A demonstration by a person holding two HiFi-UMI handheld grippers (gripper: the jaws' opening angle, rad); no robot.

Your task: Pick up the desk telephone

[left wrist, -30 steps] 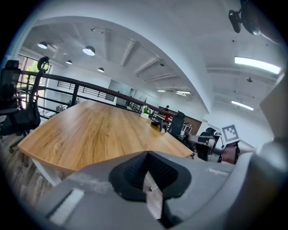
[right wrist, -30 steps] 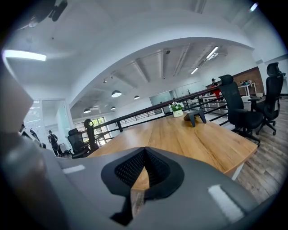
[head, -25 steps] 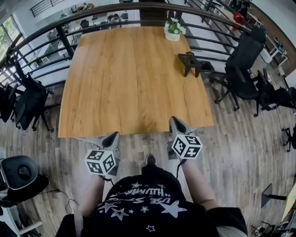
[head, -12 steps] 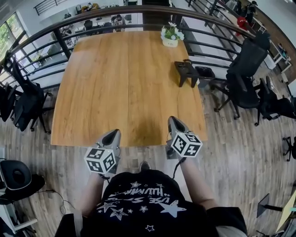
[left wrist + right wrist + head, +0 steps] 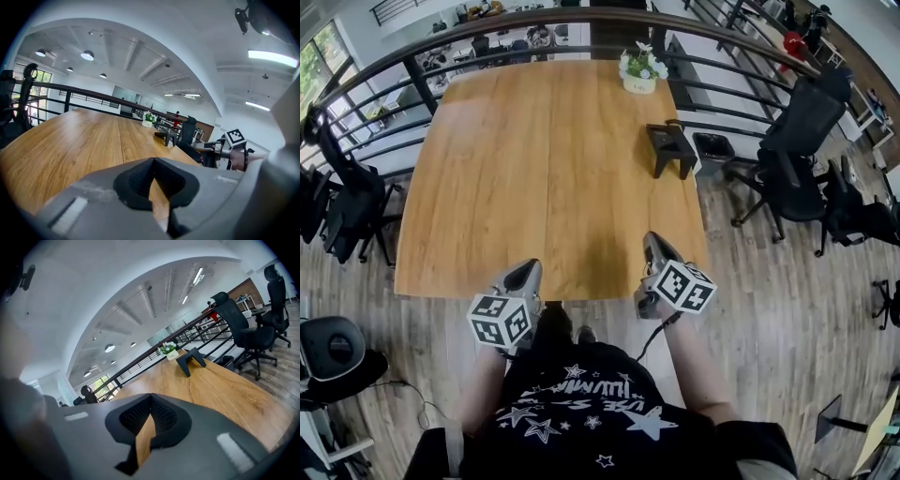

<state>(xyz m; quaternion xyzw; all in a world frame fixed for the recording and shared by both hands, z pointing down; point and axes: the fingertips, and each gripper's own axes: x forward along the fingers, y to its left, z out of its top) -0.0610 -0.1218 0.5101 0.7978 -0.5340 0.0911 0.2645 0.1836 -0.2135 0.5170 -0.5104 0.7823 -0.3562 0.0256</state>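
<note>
The black desk telephone [image 5: 670, 146] stands on the right side of the wooden table [image 5: 544, 169], near its right edge. It also shows in the left gripper view as the telephone [image 5: 166, 136] and in the right gripper view as the telephone [image 5: 192, 359], far ahead. My left gripper [image 5: 528, 272] and right gripper [image 5: 653, 246] hover over the table's near edge, well short of the phone. In both gripper views the left gripper [image 5: 152, 161] and right gripper [image 5: 151, 399] have their jaws shut with nothing held.
A small white pot of flowers [image 5: 638, 70] sits at the table's far edge. A dark railing [image 5: 394, 66] curves behind the table. Black office chairs stand to the right [image 5: 797, 141] and left [image 5: 347, 206] on the wood floor.
Both grippers and the person have come forward, so the gripper tips now reach over the table's near edge. The right gripper has rolled slightly. The telephone has not moved.
</note>
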